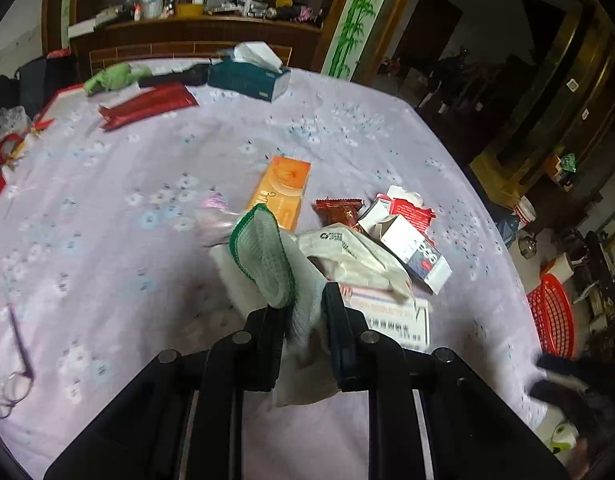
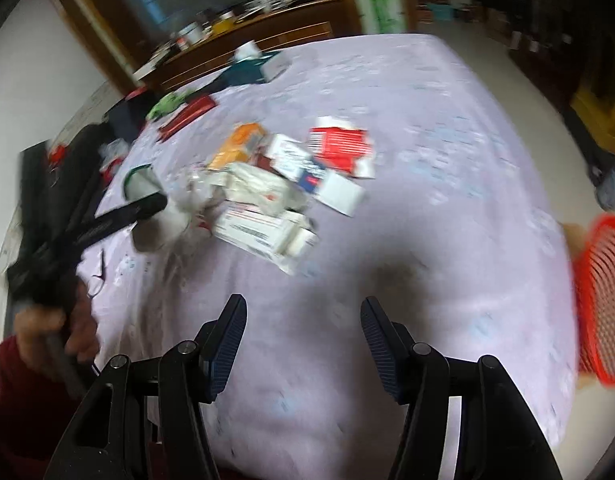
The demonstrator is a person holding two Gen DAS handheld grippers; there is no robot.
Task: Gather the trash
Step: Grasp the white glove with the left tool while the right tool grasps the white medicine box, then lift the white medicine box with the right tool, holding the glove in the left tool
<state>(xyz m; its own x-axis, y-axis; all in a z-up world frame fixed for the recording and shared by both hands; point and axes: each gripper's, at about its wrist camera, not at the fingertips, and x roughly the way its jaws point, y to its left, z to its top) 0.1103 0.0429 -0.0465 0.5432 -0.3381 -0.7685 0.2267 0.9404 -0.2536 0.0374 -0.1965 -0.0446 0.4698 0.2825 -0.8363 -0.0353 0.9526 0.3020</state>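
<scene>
The left gripper has its two black fingers pinched on a limp white mesh cloth with a green stitched edge. The cloth folds over itself above the fingertips, its green-trimmed end curling up like a little pouch, while a loose pale tail hangs down between the fingers. It is held just above the lilac flowered tablecloth, at the near edge of a heap of rubbish.

That heap sits around the middle of the table: an orange carton lying flat, a dark red snack wrapper beside it, a torn red and white box, a white box with a dark blue end, a crumpled white plastic bag and a flat printed packet under the bag. They overlap and touch one another.

The right gripper hovers over bare cloth nearer the table edge, its blue-padded fingers spread wide with nothing between them. From its blurred view the left gripper reaches in from the side, gripped by a hand in a dark red sleeve.

A red plastic basket stands off the table's right side. Farther back lie a teal tissue box and a long red packet.
</scene>
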